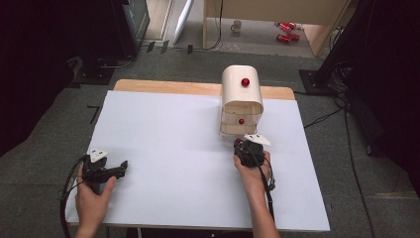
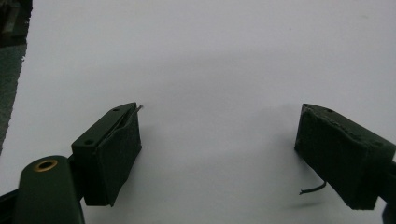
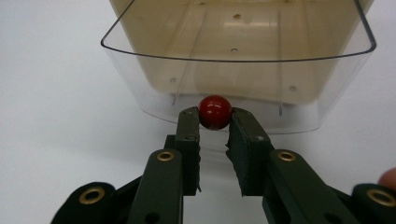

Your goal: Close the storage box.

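Pinching the lower red knob [image 3: 215, 111] of the clear drawer [image 3: 140, 93], which already looks part-way out of the small cabinet [image 1: 241, 89], the right gripper [image 3: 214, 122] probably needs a straight pull next, while the left gripper [image 2: 217, 140] idles wide open over the table [image 1: 163, 144].

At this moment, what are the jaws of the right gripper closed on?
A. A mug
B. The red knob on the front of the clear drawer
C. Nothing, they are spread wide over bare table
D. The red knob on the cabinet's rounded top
B. In the right gripper view, the right gripper has its jaws pressed against both sides of the red knob on the front of the clear drawer, which is pulled out.
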{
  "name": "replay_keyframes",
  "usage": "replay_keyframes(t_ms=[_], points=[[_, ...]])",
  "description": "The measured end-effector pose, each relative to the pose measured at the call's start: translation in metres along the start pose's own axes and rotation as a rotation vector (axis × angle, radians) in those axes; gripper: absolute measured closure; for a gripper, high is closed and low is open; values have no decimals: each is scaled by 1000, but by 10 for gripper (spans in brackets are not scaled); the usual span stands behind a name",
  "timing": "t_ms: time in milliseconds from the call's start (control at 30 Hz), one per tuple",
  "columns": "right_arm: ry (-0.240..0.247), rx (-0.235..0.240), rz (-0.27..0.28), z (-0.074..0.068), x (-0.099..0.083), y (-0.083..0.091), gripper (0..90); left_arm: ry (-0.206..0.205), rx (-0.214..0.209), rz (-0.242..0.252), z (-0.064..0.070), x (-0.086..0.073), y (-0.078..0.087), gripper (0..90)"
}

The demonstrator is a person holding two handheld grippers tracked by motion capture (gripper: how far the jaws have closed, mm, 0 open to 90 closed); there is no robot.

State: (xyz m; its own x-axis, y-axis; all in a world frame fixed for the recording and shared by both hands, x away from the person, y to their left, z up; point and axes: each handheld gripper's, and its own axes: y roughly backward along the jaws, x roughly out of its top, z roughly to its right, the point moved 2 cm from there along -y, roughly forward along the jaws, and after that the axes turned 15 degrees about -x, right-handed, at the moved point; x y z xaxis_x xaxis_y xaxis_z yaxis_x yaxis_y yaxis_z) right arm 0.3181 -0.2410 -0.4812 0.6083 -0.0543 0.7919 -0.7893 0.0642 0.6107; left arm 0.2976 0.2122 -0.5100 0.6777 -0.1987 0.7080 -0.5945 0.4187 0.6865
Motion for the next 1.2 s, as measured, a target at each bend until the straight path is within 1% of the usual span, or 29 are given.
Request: replay_keyframes(t_ms=[333, 600, 933, 1067, 1200], points=[[-1, -9, -3, -1, 6, -8, 754, 0, 0, 1, 0, 0, 0, 144], [-1, 0, 5, 0, 8, -13, 754, 0, 0, 0, 0, 0, 0, 144], [-5, 7, 6, 1, 10, -15, 754, 0, 0, 0, 0, 0, 0, 144], [-2, -1, 1, 0, 13, -17, 753, 0, 0, 0, 0, 0, 0, 144], [2, 1, -2, 0, 13, -17, 752, 0, 0, -1, 0, 0, 0, 144]])
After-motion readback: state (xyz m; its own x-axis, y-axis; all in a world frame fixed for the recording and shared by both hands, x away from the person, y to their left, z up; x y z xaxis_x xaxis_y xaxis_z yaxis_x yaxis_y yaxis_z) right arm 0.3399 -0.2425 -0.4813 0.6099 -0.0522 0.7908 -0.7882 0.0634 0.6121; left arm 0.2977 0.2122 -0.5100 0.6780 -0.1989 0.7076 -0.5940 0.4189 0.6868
